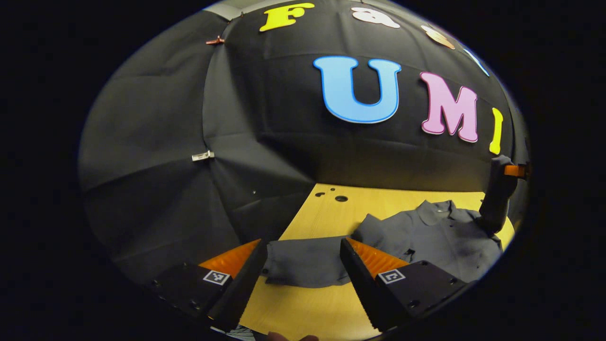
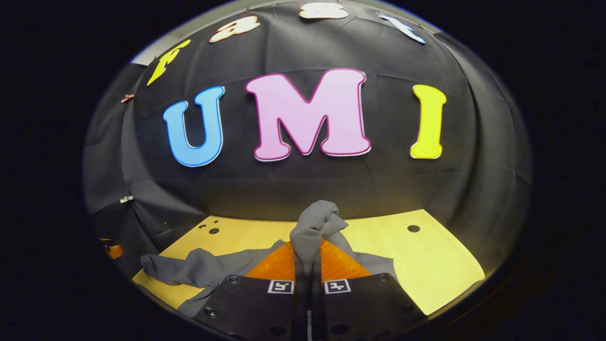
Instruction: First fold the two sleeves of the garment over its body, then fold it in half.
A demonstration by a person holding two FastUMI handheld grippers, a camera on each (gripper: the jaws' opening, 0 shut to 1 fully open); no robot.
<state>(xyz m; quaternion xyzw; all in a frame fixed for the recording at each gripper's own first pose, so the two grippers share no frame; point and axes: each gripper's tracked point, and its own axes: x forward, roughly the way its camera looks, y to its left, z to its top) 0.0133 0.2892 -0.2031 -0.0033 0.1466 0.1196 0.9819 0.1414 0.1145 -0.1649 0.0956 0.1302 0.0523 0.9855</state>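
Right gripper (image 2: 310, 265) clamps the lifted right sleeve (image 2: 315, 225) of the grey garment (image 1: 426, 232) on the bench (image 1: 303, 308), left gripper (image 1: 303, 265) wide over the flat left sleeve (image 1: 303, 260); carry the right sleeve low across the body, avoiding bunching.

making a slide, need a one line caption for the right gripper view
Right claw shut on a bunched sleeve of the grey shirt, lifted above the wooden table.
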